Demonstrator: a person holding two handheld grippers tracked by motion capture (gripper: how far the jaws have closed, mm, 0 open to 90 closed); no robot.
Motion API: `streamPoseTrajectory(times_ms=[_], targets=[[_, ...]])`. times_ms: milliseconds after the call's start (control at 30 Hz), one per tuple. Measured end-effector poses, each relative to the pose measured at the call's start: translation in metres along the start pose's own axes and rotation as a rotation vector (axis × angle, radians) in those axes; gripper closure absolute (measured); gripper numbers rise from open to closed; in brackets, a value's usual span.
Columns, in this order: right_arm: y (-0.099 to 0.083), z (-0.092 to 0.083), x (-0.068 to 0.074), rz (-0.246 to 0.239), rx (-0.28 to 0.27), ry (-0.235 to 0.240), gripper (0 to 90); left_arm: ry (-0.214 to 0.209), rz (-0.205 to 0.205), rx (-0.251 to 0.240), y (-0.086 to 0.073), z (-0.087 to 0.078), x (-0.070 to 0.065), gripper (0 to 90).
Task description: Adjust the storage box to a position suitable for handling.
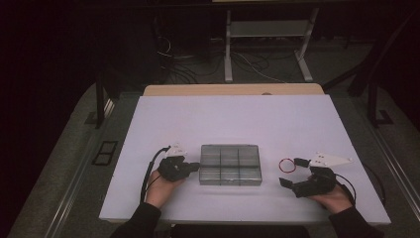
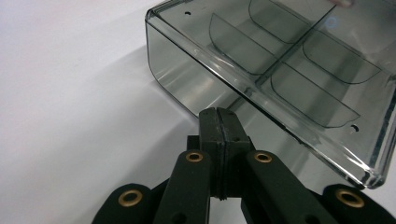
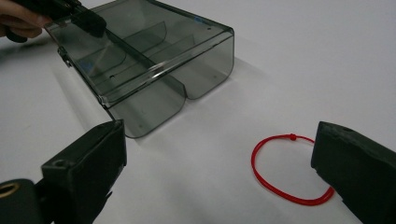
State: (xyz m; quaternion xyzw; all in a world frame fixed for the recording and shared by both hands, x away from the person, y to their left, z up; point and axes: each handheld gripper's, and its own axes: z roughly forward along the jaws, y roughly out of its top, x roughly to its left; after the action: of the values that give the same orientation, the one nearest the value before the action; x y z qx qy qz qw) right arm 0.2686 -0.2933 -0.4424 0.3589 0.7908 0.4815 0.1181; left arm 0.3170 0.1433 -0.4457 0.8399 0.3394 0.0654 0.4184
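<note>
Left tongs (image 1: 194, 166) at nine o'clock of the box (image 1: 230, 164), pressed together, tips at its left wall. Box at centre of the white surface (image 1: 237, 119): smoky clear plastic, divided into compartments, lid down. Red loop (image 1: 287, 165) at three o'clock of the box, well apart from it, flat on the surface. Right tongs (image 1: 285, 182) near the loop at its five o'clock, spread apart, clamped on nothing.

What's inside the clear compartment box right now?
The box looks empty: only curved dividers show through its smoky lid. The corner under the left gripper is covered.
</note>
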Motion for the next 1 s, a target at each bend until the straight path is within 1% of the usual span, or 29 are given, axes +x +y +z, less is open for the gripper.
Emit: streamPoseTrajectory(times_ms=[133,200,367,500,533,600,667,733,767,833,867,1000], targets=[[0.0,0.0,0.0,0.0,-0.001,0.001,3.1,-0.007,0.007,0.001,0.004,0.005,-0.004,89.6],[0.0,0.0,0.0,-0.002,-0.003,0.0,3.1,-0.012,0.018,0.001,0.006,0.008,-0.005,89.6],[0.0,-0.001,0.0,0.001,-0.004,0.001,3.1,-0.016,0.016,0.003,0.009,0.013,-0.009,89.7],[0.0,-0.001,0.0,0.0,-0.002,0.002,3.1,-0.016,0.023,0.0,0.011,0.018,-0.013,89.7],[0.0,-0.001,0.0,0.0,-0.002,0.002,3.1,-0.017,0.034,0.005,0.011,0.019,-0.013,89.7],[0.0,-0.001,0.0,0.0,-0.002,0.002,3.1,-0.018,0.03,0.001,0.013,0.022,-0.015,89.6],[0.0,0.0,0.0,0.0,-0.002,0.002,3.1,-0.019,0.037,-0.002,0.014,0.024,-0.016,89.7],[0.0,0.0,0.0,0.0,-0.001,0.001,3.1,-0.019,0.044,0.0,0.015,0.026,-0.017,89.7],[0.0,0.0,0.001,-0.001,-0.001,0.001,3.1,-0.02,0.038,-0.003,0.016,0.027,-0.018,89.6],[0.0,0.0,0.001,-0.001,0.0,0.002,3.1,-0.019,0.046,0.001,0.017,0.028,-0.019,89.6],[0.0,0.0,0.001,-0.001,0.001,0.002,3.1,-0.015,0.041,-0.003,0.017,0.029,-0.02,89.6],[0.0,0.0,0.001,-0.001,0.001,0.005,3.1,-0.019,0.047,0.001,0.017,0.029,-0.019,89.6]])
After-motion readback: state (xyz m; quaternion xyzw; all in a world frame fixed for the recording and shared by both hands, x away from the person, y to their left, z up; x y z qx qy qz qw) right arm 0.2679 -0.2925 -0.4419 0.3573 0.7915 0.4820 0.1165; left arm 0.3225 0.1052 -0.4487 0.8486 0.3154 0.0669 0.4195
